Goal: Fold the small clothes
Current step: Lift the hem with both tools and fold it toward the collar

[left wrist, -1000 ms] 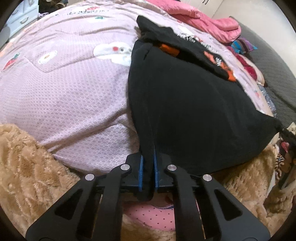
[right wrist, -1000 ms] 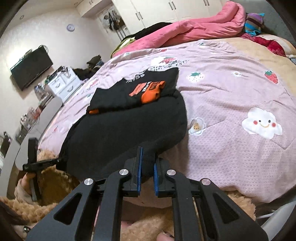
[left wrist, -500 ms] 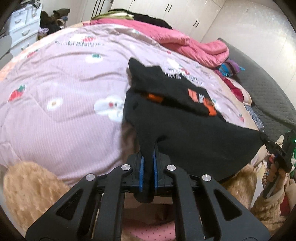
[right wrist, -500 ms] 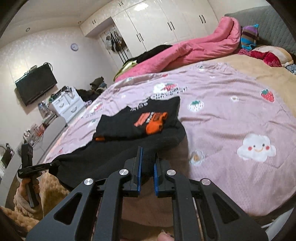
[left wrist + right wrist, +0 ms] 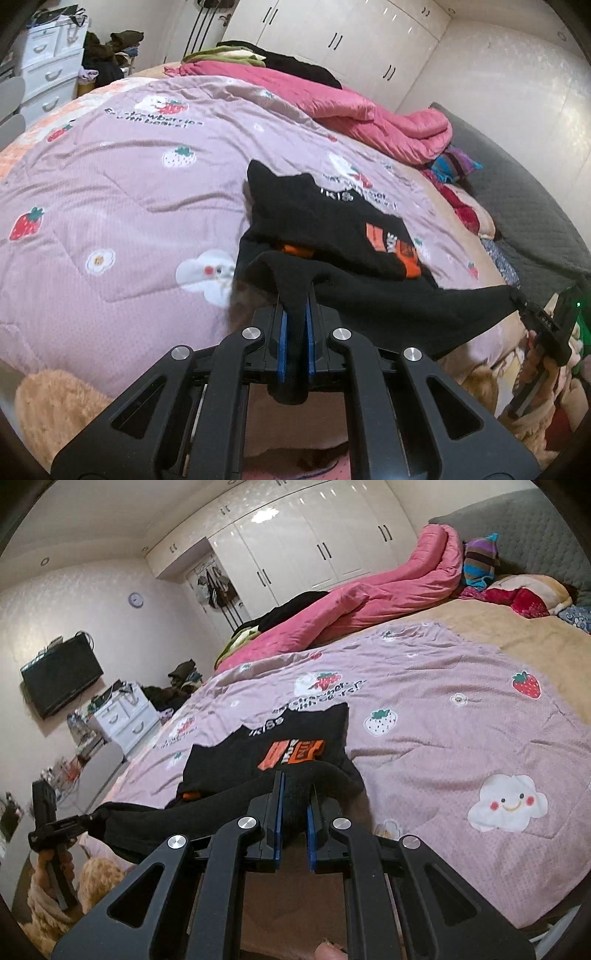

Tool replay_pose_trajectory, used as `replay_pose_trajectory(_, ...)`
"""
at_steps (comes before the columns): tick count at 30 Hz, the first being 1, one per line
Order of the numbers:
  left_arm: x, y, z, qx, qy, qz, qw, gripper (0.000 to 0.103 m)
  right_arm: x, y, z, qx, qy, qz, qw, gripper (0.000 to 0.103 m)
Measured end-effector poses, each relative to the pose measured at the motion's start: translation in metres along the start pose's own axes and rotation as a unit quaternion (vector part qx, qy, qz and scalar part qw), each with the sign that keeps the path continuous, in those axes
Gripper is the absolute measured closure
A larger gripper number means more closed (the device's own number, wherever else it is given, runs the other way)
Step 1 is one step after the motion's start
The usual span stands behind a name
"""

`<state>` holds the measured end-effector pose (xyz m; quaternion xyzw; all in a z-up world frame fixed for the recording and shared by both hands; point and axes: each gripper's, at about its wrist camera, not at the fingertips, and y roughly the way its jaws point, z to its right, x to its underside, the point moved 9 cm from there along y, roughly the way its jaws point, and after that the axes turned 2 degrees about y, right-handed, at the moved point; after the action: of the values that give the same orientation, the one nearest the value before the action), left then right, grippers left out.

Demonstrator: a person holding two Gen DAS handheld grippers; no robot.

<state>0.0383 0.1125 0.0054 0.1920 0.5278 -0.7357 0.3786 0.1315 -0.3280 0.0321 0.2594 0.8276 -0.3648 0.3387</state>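
Note:
A black garment with orange print (image 5: pixel 325 236) (image 5: pixel 280 746) lies on the pink strawberry bedspread (image 5: pixel 110 206) (image 5: pixel 461 731), its near hem lifted off the bed. My left gripper (image 5: pixel 294 321) is shut on one near corner of the hem. My right gripper (image 5: pixel 293 808) is shut on the other near corner. The hem stretches taut between them. In the left wrist view the right gripper (image 5: pixel 517 299) shows at the far right, held by a hand. The left gripper (image 5: pixel 88 818) appears at the left of the right wrist view.
A rolled pink quilt (image 5: pixel 351 107) (image 5: pixel 369 598) lies along the far side of the bed, with clothes and a striped item near the grey headboard (image 5: pixel 517 524). A beige fluffy blanket (image 5: pixel 55 398) hangs at the near edge. White drawers (image 5: pixel 125 716) and a wall TV (image 5: pixel 61 679) stand to the left.
Both grippers have risen with the hem, lifting the near part of the garment off the bed. The views have tilted up, showing more of the room.

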Motion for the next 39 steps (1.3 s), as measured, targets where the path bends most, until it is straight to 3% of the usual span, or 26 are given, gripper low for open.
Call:
replay_pose_trajectory(18, -0.051, 0.018, 0.009, 0.010, -0.011, 0.026, 0.9995, 0.101, -0.045, 0.032, -0.001, 0.021, 0.010, 0.025, 0.999, 0.094)
replay_pose_trajectory(39, -0.094, 0.061, 0.008, -0.013, 0.017, 0.028, 0.9994, 0.101, -0.075, 0.084, 0.011, 0.065, 0.021, 0.029, 0.997, 0.094)
